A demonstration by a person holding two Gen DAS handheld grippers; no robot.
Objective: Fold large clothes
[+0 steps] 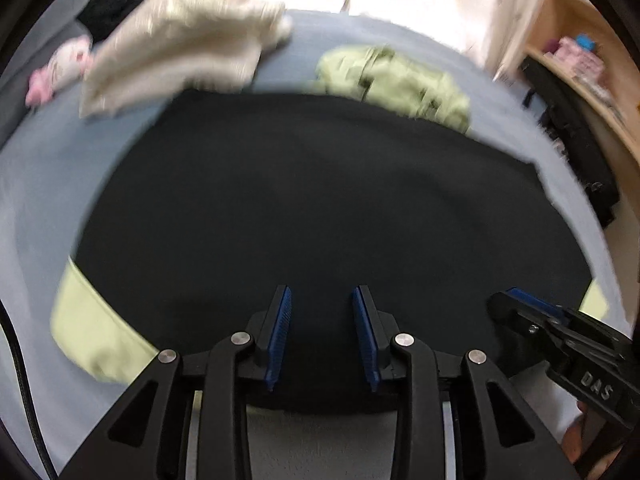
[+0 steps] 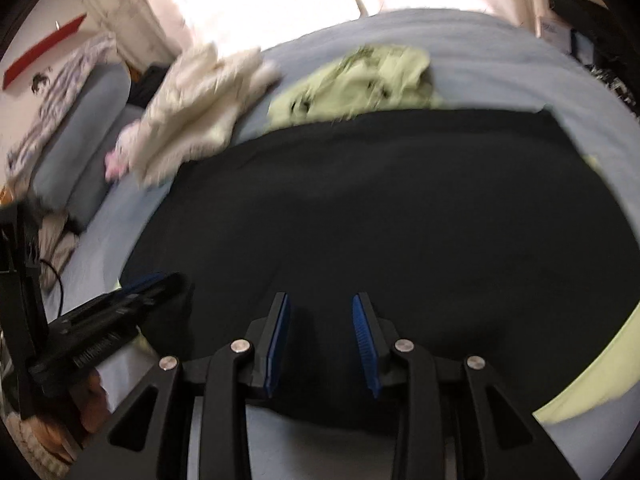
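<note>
A large black garment (image 1: 312, 208) lies spread flat on a grey-blue bed (image 1: 48, 184); it also fills the right wrist view (image 2: 392, 208). A pale green cloth (image 1: 92, 332) sticks out from under its near corners, also in the right wrist view (image 2: 592, 376). My left gripper (image 1: 322, 300) is open over the garment's near edge, nothing between the fingers. My right gripper (image 2: 320, 306) is open too, over the same near edge. Each gripper shows in the other's view: the right one (image 1: 520, 304) at lower right, the left one (image 2: 152, 284) at lower left. Both views are motion-blurred.
A cream garment (image 1: 180, 36) and a crumpled light green garment (image 1: 396, 80) lie on the bed beyond the black one. A pink soft toy (image 1: 60, 68) and a grey pillow (image 2: 80, 148) are at far left. A wooden shelf (image 1: 580, 60) stands right of the bed.
</note>
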